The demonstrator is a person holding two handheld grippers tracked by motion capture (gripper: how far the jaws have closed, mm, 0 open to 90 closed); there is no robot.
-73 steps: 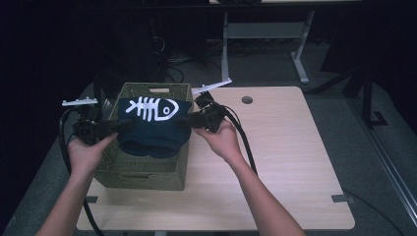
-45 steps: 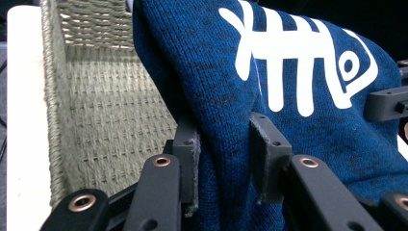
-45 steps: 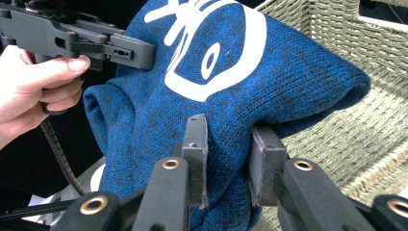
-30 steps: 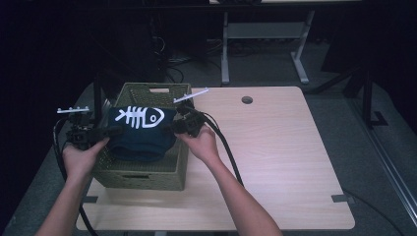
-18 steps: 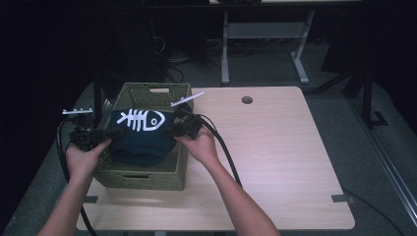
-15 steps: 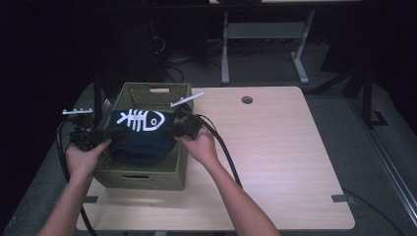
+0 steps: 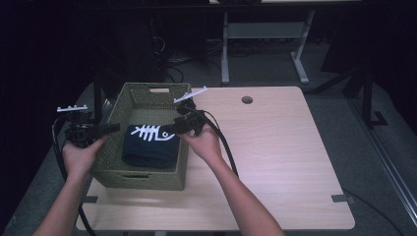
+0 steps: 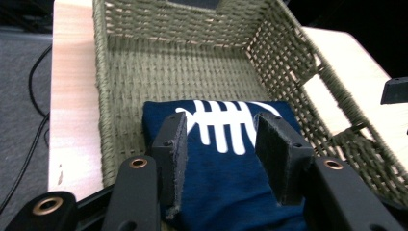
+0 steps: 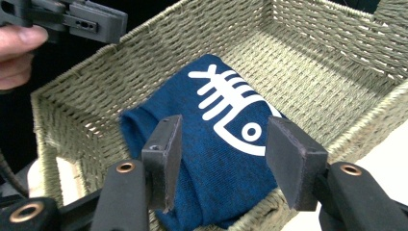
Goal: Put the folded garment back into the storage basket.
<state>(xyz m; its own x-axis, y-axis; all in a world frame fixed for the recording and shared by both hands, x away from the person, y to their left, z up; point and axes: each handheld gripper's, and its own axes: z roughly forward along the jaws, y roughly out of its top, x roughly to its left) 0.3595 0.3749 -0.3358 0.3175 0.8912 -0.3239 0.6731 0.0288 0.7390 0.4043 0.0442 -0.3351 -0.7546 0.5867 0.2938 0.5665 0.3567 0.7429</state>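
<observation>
A folded navy garment [image 7: 149, 143] with a white fish-skeleton print lies in the near half of a green woven basket [image 7: 118, 105]. My left gripper [image 7: 114, 129] hovers at the basket's left rim, open, with the garment [image 8: 226, 159] below its jaws. My right gripper [image 7: 168, 129] is over the basket's right rim, also open, and the garment [image 9: 216, 144] lies loose beneath it. Neither gripper holds anything.
The basket stands on the left part of a light wooden table [image 7: 285, 157] that has a round cable hole [image 7: 247, 100] near the far edge. Black cables trail from both grippers. A metal desk frame [image 7: 265, 34] stands beyond the table on a dark floor.
The garment was held up between both grippers above the basket. It now lies inside the basket, both grippers have let go and have drawn apart to the rims.
</observation>
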